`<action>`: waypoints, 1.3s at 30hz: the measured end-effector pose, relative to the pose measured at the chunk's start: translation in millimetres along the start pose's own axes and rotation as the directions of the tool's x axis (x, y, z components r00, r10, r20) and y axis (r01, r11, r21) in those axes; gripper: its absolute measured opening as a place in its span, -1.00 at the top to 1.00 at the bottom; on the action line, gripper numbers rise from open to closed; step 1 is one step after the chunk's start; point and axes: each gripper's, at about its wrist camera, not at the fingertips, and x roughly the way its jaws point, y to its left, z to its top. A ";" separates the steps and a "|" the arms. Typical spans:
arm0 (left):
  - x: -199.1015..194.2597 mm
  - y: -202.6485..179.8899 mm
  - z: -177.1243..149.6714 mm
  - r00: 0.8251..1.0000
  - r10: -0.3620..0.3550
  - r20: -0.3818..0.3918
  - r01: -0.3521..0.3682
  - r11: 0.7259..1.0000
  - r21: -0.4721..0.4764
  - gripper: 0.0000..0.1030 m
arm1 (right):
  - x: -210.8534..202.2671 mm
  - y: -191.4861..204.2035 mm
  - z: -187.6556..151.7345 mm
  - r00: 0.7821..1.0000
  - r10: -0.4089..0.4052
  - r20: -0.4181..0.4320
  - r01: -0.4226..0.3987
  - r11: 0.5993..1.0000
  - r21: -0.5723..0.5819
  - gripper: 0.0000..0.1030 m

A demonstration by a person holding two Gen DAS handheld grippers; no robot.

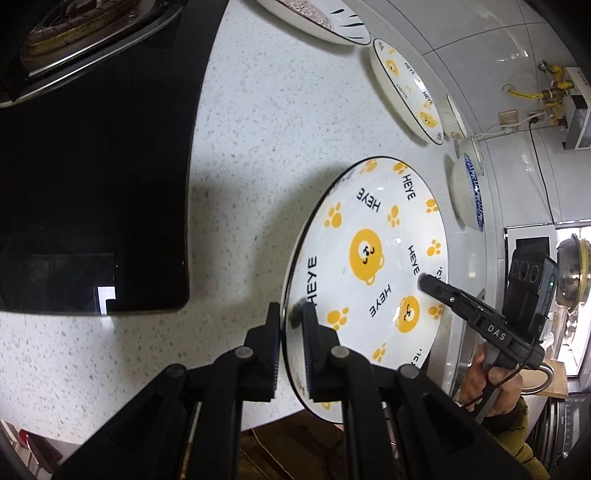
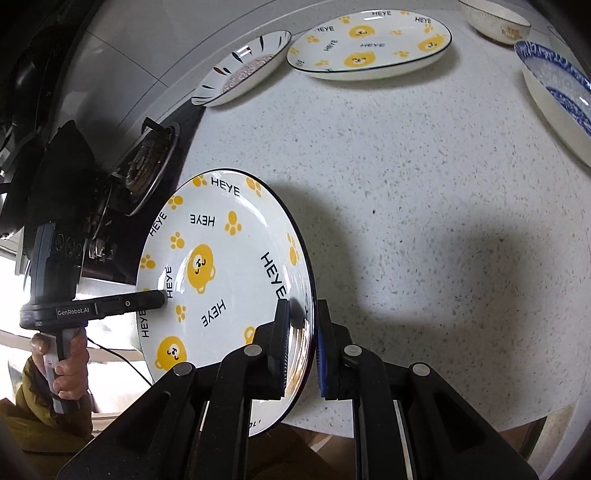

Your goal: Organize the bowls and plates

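A white plate with yellow bears and "HEYE" lettering (image 1: 369,266) is held between both grippers above the speckled counter; it also shows in the right wrist view (image 2: 221,273). My left gripper (image 1: 291,314) is shut on its rim, one finger on each face. My right gripper (image 2: 301,314) straddles the opposite rim; a small gap shows beside the outer pad. The right gripper's fingers (image 1: 439,291) show in the left view, the left gripper's fingers (image 2: 147,299) in the right view.
A second bear plate (image 2: 369,44), a striped plate (image 2: 240,70), a blue-patterned bowl (image 2: 557,92) and a beige bowl (image 2: 495,18) lie along the counter's back near the wall. A black stove top (image 1: 92,184) with a burner (image 2: 147,162) is on the left.
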 end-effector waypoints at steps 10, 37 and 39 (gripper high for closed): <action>7.3 -7.5 8.0 0.999 0.045 0.010 -0.046 0.998 0.033 0.78 | 5.9 -5.6 5.5 1.000 -0.002 -0.021 0.002 1.000 0.004 0.77; -54.9 -54.7 25.4 0.959 0.150 0.242 -0.186 0.974 0.132 0.37 | -48.3 -27.6 49.3 0.995 0.026 0.099 -0.018 0.997 -0.075 0.08; -61.3 -63.2 36.9 0.958 0.100 0.270 -0.137 0.983 0.121 0.35 | -56.8 -33.4 59.4 0.993 0.019 0.121 -0.009 0.996 -0.083 0.05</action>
